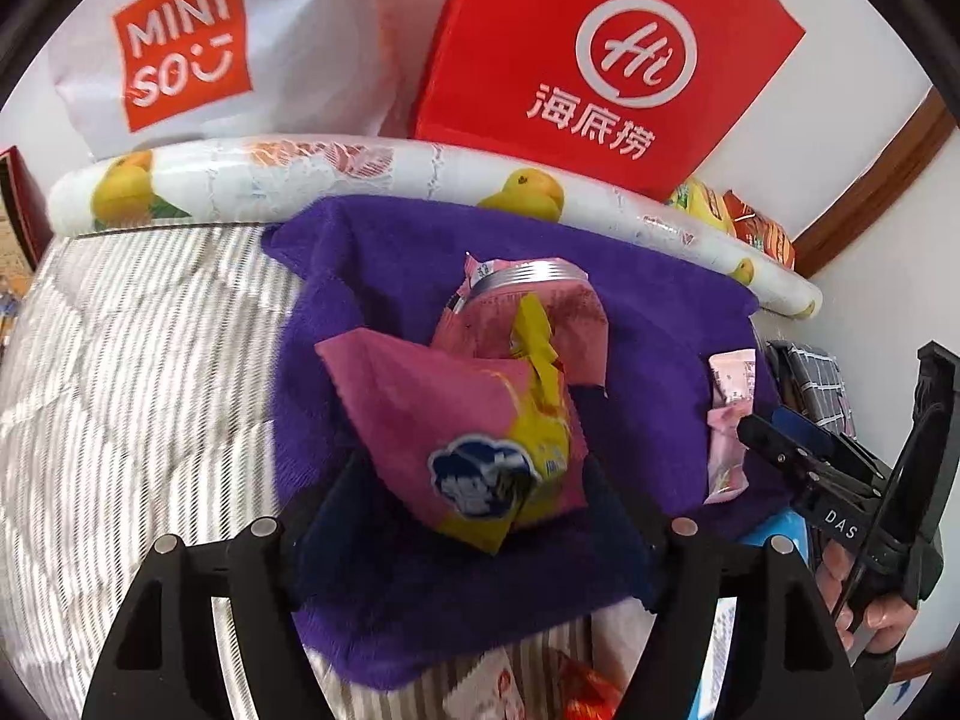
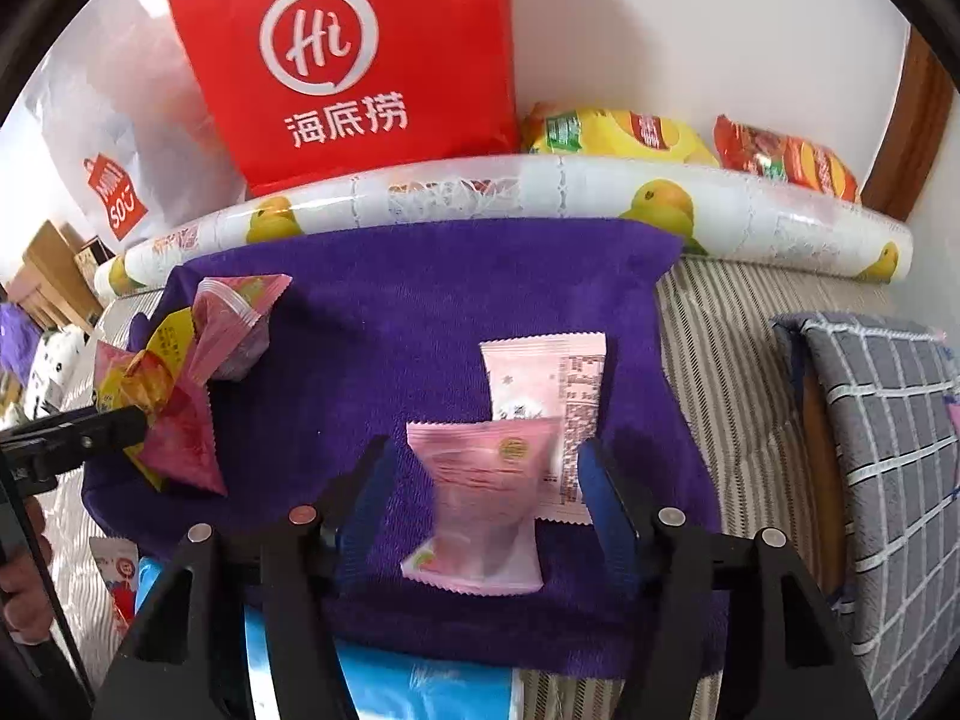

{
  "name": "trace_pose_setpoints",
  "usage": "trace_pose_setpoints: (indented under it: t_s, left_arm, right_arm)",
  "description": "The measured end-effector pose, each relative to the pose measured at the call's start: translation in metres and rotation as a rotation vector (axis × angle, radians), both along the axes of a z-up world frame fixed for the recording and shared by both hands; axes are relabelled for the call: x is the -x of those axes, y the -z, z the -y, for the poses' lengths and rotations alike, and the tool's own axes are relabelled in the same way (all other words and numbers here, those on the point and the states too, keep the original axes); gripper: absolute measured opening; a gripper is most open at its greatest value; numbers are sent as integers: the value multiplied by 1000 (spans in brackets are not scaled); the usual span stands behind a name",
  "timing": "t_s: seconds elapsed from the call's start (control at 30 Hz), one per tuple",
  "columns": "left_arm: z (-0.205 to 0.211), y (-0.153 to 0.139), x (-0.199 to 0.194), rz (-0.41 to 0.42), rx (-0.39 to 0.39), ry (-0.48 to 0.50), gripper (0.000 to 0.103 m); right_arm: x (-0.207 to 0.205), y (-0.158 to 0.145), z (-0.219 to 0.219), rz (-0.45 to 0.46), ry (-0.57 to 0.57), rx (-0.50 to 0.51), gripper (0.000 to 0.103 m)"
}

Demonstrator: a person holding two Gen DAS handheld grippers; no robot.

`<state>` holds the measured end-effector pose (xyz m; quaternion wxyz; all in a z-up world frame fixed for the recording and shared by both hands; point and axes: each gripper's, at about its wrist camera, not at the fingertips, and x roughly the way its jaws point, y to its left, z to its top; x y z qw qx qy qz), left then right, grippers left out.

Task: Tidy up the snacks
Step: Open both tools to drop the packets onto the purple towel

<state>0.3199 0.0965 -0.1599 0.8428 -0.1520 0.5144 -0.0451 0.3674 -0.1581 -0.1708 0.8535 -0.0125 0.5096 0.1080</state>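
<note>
Snacks are gathering on the purple towel (image 2: 420,300): a pink-and-yellow packet (image 1: 480,438) with others near its left side, two pale pink packets (image 2: 480,510) near its right. Both the left gripper (image 1: 474,480) and right gripper (image 2: 486,492) stand parted around their packets, pads apparently clear. Judging by the loose packets (image 1: 540,684) off the towel's near edge, sorting is unfinished.

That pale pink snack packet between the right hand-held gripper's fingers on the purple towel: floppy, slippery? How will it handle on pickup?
The pale pink snack packet looks like a thin film pouch, puffed in the middle, so probably light and crushable. Its glossy wrapper may slip between pads. It overlaps a second pink packet, so a push likely drags both across the purple towel. The right hand-held gripper straddles it, jaws open.
</note>
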Motion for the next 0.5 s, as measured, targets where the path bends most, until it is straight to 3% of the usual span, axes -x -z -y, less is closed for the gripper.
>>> trace_pose_setpoints:
  t_s: [0.3,0.5]
  left_arm:
    - [-11,-38,46,66,9,-29,74]
    - [-10,-54,86,97,-9,-24,74]
  right_arm:
    - [57,-52,-9,116,-14,47,65]
    - [117,-79,1,194,14,8,66]
